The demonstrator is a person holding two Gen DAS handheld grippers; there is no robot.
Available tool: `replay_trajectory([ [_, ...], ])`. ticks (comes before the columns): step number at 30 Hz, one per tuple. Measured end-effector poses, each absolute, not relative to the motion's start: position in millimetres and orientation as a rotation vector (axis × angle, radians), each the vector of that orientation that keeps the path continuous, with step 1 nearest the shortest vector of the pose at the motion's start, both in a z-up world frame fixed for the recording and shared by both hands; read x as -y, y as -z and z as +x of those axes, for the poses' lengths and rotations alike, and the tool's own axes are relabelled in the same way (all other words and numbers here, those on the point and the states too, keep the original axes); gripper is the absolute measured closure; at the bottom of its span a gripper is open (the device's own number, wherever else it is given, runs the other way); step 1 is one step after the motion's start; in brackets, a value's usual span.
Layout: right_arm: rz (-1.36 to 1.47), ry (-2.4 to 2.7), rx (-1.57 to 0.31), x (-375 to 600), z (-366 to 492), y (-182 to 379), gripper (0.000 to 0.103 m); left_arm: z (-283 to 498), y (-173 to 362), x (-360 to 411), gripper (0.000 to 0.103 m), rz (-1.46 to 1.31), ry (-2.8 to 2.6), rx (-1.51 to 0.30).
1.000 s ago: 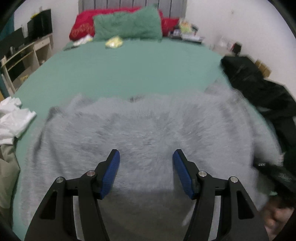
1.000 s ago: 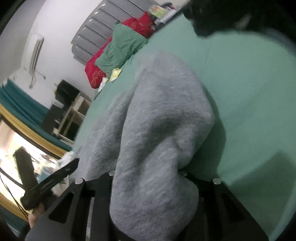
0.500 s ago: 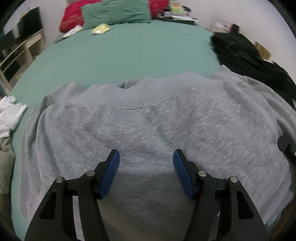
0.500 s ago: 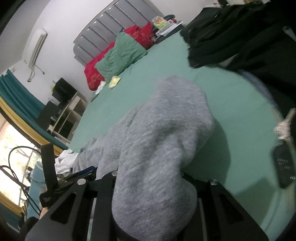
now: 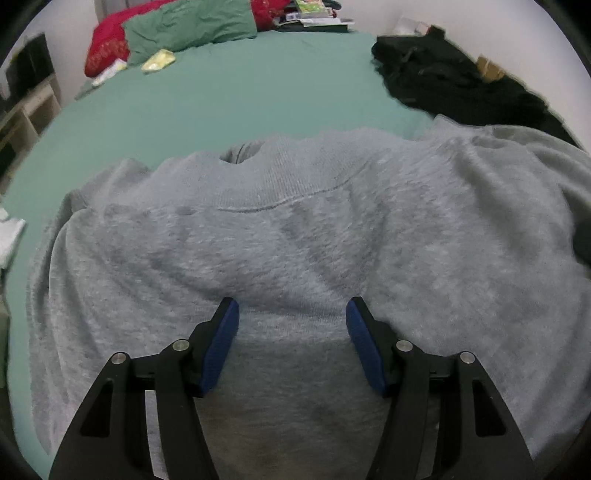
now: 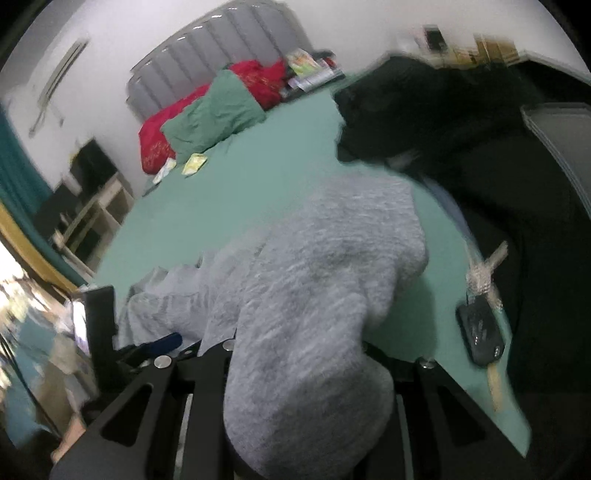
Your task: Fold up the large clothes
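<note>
A large grey sweatshirt (image 5: 295,236) lies spread over the green bed (image 5: 229,96), its ribbed hem or collar band toward the pillows. My left gripper (image 5: 291,321) is open just above the grey cloth, blue pads apart, with nothing between them. My right gripper (image 6: 299,354) is shut on a bunched fold of the same sweatshirt (image 6: 314,288); the cloth drapes over the jaws and hides the fingertips. The left gripper shows in the right wrist view (image 6: 159,343) at the left.
A black garment pile (image 5: 454,81) lies on the bed's right side, near a car key (image 6: 480,328). Green and red pillows (image 5: 184,26) sit at the headboard. A small yellow item (image 5: 159,61) lies near them. White cloth (image 5: 9,236) and shelves (image 5: 29,107) are at left.
My left gripper has moved forward and lower over the sweatshirt, still open. My right gripper, still holding the fold, has swung right toward the black pile.
</note>
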State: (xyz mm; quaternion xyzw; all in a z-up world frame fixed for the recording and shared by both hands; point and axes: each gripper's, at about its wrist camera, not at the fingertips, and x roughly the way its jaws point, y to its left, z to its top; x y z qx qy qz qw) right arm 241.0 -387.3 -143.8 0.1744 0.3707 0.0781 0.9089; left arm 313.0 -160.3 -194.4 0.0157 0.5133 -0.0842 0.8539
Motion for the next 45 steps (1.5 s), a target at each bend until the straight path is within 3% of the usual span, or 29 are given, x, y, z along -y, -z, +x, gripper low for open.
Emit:
replay_trajectory([
  [7,0.1,-0.174,-0.681,300,257,94,0.079,280,149,59,0.039,-0.027,0.223,-0.945],
  [13,-0.172,-0.288,-0.63,166,254,74,0.079,260,147,-52,0.039,-0.069,0.148,-0.899],
  [21,-0.439,-0.454,-0.796,24,244,152,0.077,248,163,-168,0.039,-0.208,0.032,-0.887],
  [24,-0.53,-0.468,-0.85,-6,236,185,0.07,245,158,-188,0.039,-0.265,0.049,-0.876],
  [26,-0.577,-0.478,-0.846,-19,224,198,0.058,248,155,-194,0.039,-0.286,0.032,-0.855],
  [30,-0.508,-0.627,-0.882,-16,205,197,0.02,258,147,-199,0.039,-0.377,0.083,-0.835],
  [36,-0.485,-0.753,-0.888,18,168,185,0.018,269,144,-174,0.039,-0.423,0.184,-0.827],
  [45,-0.258,-0.614,-0.809,137,172,137,0.018,278,189,-112,0.039,-0.32,0.274,-0.996],
])
